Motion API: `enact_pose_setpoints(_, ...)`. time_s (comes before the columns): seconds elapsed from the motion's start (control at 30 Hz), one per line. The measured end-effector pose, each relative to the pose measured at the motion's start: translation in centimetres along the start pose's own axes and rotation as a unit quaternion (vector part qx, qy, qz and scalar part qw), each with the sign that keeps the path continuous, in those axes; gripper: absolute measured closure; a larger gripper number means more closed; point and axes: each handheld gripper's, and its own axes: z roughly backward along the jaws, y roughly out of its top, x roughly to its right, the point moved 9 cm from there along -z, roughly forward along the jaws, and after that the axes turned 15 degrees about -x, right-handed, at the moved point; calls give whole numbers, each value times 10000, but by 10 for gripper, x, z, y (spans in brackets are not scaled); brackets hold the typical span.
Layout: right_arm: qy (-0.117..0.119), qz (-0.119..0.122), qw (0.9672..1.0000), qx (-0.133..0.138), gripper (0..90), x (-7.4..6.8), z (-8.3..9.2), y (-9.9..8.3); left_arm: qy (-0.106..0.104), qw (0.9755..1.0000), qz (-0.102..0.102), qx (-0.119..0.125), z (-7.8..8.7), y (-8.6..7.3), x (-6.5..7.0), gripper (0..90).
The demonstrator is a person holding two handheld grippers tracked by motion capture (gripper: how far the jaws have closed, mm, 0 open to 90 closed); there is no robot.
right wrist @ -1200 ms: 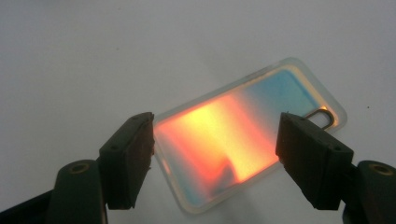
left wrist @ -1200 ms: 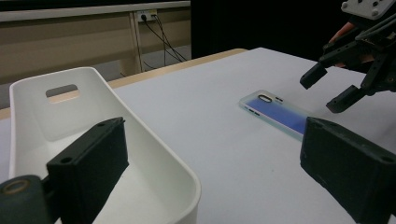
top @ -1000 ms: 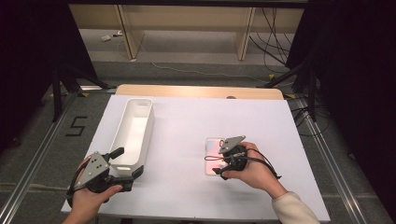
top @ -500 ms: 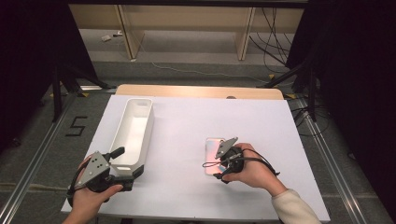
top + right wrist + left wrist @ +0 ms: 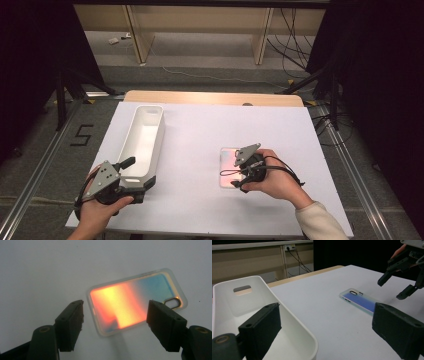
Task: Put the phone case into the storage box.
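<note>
An iridescent phone case (image 5: 227,172) (image 5: 359,300) (image 5: 130,302) lies flat on the white table, right of centre. It glows orange and blue in the right gripper view, with its camera cutout at one end. My right gripper (image 5: 239,172) (image 5: 393,287) (image 5: 116,315) hangs just above the case, pointing down. Its jaws are open and stand to either side of the case without touching it. My left gripper (image 5: 137,175) (image 5: 324,325) is open at the near end of a long white bin (image 5: 159,135) (image 5: 287,315), one jaw inside the bin and one outside.
The white tabletop (image 5: 200,125) has a wooden strip (image 5: 210,97) along its far edge. The bin has a handle slot (image 5: 242,288) in its far wall. Wooden furniture legs and cables stand on the floor beyond the table. Metal rails run along both sides.
My right gripper has shifted slightly over the phone case, jaws still open. The left gripper and the bin have not moved.
</note>
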Motion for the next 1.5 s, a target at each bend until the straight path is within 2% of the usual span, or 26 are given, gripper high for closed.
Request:
enact_pose_setpoints(0.03, 106, 3, 9999, -67, 314, -2, 1, -2, 4, 10000, 1, 0, 0, 0, 0, 80)
enact_pose_setpoints(0.17, 187, 142, 9996, -180, 350, -7, -2, -3, 17, 10000, -62, -3, 1, -1, 0, 80)
enact_pose_setpoints(0.27, 300, 176, 9989, -320, 371, -12, -7, -2, 14, 10000, -35, 11, 3, -1, 1, 80)
enact_pose_setpoints(0.4, 472, 341, 9968, -540, 382, -19, -17, 0, 15, 10000, -51, 41, 5, -1, 0, 80)
enact_pose_setpoints(0.63, 480, 414, 9959, -647, 428, -22, -23, 4, 18, 10000, -15, 55, 7, -2, 1, 80)
enact_pose_setpoints(0.67, 501, 511, 9951, -683, 445, -22, -24, 4, 18, 10000, -21, 52, 7, -2, 1, 80)
enact_pose_setpoints(0.83, 523, 641, 9926, -891, 495, -24, -33, 0, -18, 9999, -51, 111, 7, -1, 3, 80)
enact_pose_setpoints(1.13, 514, 733, 9901, -1077, 587, -23, -39, 0, 4, 10000, -76, 60, 7, -2, 3, 80)
enact_pose_setpoints(1.2, 456, 799, 9893, -1128, 602, -21, -40, 0, 4, 10000, -81, 55, 7, -2, 3, 80)
enact_pose_setpoints(1.23, 372, 945, 9878, -1182, 614, -18, -41, 0, 3, 10000, -80, 59, 7, -2, 3, 80)
enact_pose_setpoints(1.27, 416, 945, 9874, -1200, 625, -19, -40, 0, 2, 10000, -77, 61, 7, -2, 3, 80)
enact_pose_setpoints(1.3, 516, 840, 9877, -1211, 630, -23, -40, 0, 2, 10000, -73, 65, 7, -2, 3, 80)
enact_pose_setpoints(1.4, 493, 922, 9869, -1227, 648, -22, -42, 1, 2, 9999, -83, 62, 7, -2, 3, 80)
enact_pose_setpoints(1.47, 412, 1043, 9848, -1327, 655, -19, -42, 0, -6, 10000, -63, 62, 7, -2, 3, 80)
enact_pose_setpoints(1.5, 426, 1027, 9851, -1309, 660, -20, -42, 1, -10, 10000, -71, 64, 7, -2, 3, 80)
